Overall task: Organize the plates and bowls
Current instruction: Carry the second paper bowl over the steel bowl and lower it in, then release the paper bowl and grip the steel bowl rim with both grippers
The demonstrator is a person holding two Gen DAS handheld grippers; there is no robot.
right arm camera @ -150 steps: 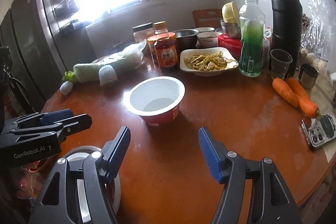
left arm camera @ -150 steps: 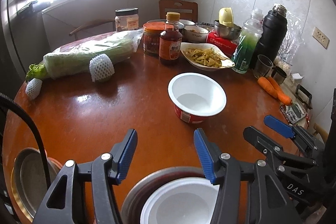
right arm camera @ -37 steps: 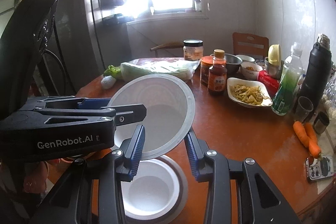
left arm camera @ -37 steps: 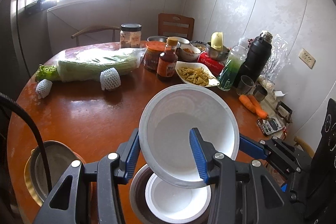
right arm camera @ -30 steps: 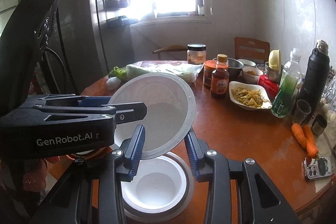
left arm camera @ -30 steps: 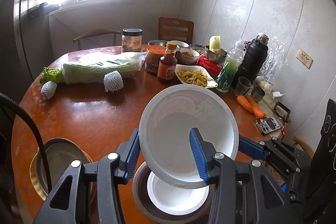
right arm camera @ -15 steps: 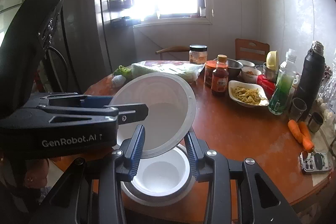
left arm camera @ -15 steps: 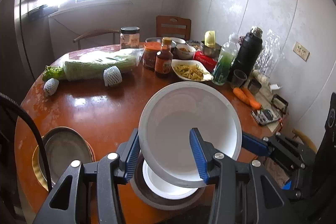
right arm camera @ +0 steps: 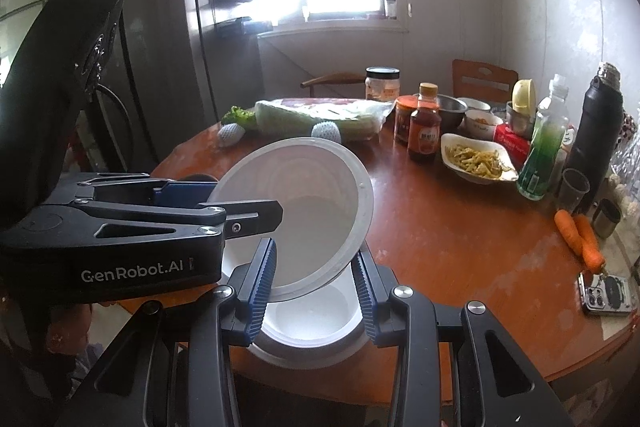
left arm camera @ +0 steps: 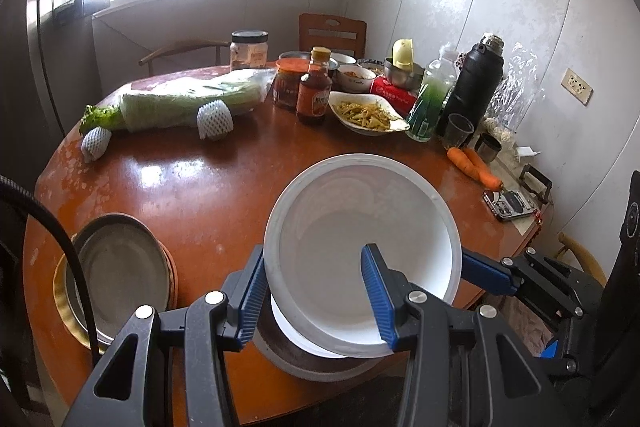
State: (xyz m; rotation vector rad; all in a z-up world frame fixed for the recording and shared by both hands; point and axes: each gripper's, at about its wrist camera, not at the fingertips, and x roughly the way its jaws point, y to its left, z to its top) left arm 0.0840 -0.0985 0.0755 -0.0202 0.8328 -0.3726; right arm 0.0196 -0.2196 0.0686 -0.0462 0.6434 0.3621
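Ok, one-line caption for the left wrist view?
Both claws hold a tilted white bowl by its rim above another white bowl at the table's near edge.

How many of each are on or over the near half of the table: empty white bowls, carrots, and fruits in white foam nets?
empty white bowls: 2, the held bowl and the lower bowl
carrots: 2
foam-netted fruits: 2
Total: 6
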